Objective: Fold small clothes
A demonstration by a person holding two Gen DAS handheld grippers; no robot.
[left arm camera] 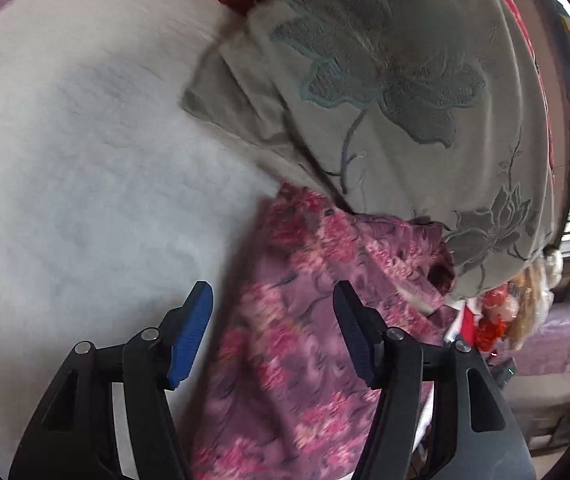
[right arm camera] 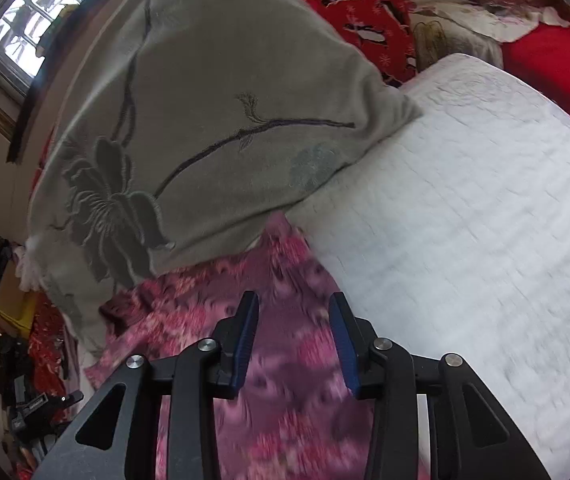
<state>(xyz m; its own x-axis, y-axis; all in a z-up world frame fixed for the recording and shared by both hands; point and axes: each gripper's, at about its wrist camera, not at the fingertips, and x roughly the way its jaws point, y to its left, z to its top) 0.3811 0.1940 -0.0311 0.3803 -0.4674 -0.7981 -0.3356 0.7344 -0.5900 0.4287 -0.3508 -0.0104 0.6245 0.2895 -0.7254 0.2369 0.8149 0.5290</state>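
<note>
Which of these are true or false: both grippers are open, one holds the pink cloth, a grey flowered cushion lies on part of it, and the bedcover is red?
1. Both grippers are open. True: the left gripper and right gripper show spread fingers.
2. One gripper holds the pink floral garment. False: neither grips it.
3. A grey flowered cushion overlaps the garment's far edge. True.
4. The bedcover is red. False: the quilted bedcover is white.
</note>
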